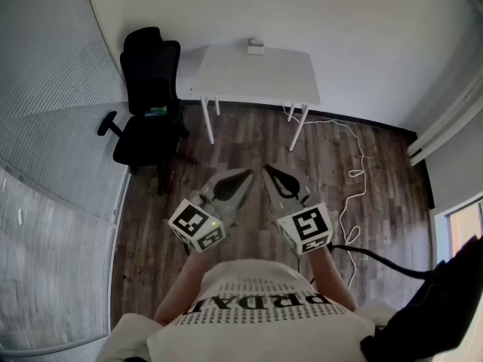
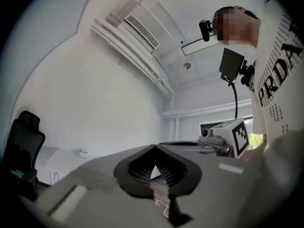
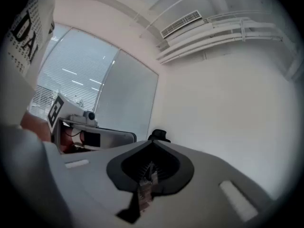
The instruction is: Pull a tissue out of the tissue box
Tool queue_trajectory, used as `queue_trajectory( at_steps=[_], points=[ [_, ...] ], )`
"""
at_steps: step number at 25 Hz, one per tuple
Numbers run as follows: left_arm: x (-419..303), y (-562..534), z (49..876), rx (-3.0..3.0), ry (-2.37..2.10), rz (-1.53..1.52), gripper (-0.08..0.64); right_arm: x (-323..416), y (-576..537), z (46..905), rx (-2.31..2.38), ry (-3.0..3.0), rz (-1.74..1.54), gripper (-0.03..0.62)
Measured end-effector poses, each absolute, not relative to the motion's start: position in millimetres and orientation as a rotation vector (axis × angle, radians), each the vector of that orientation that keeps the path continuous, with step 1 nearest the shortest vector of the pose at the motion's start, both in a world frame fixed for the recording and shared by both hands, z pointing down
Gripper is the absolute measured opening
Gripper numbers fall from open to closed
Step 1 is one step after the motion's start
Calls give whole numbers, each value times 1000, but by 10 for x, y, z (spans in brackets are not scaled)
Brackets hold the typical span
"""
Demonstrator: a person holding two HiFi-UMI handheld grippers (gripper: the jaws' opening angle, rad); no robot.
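White four-legged table (image 1: 226, 78) carried a small white box (image 1: 255, 47), probably the tissue box, at its far edge in the head view; grey left gripper (image 1: 247, 176) and grey right gripper (image 1: 267, 170) hung well short of that table; left gripper view showed jaws together, empty; right gripper view showed the same; no tissue was pulled yet.

The person wears a white shirt (image 1: 256, 330) with big black letters and rows of tiny black ones. The left gripper (image 1: 247, 175) and the right gripper (image 1: 266, 170) are grey and pointed, with dark ribbed pads inside. Each carries a white cube with black square marks: the left cube (image 1: 198, 225) and the right cube (image 1: 305, 228). A black cable (image 1: 377, 259) leads away from the right gripper.
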State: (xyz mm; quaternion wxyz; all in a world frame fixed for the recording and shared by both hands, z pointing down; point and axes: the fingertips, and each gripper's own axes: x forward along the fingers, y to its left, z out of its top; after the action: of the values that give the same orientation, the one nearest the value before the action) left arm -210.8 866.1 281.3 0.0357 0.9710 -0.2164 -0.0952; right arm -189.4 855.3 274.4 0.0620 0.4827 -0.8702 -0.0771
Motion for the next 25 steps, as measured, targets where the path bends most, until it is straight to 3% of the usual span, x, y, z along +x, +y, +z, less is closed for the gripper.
queue_trajectory(
  at_steps=[25],
  points=[
    [-2113,8587,2917,2959,-661,-263,-9,-1859,8444,2839,1532,-2636,-172,8]
  ],
)
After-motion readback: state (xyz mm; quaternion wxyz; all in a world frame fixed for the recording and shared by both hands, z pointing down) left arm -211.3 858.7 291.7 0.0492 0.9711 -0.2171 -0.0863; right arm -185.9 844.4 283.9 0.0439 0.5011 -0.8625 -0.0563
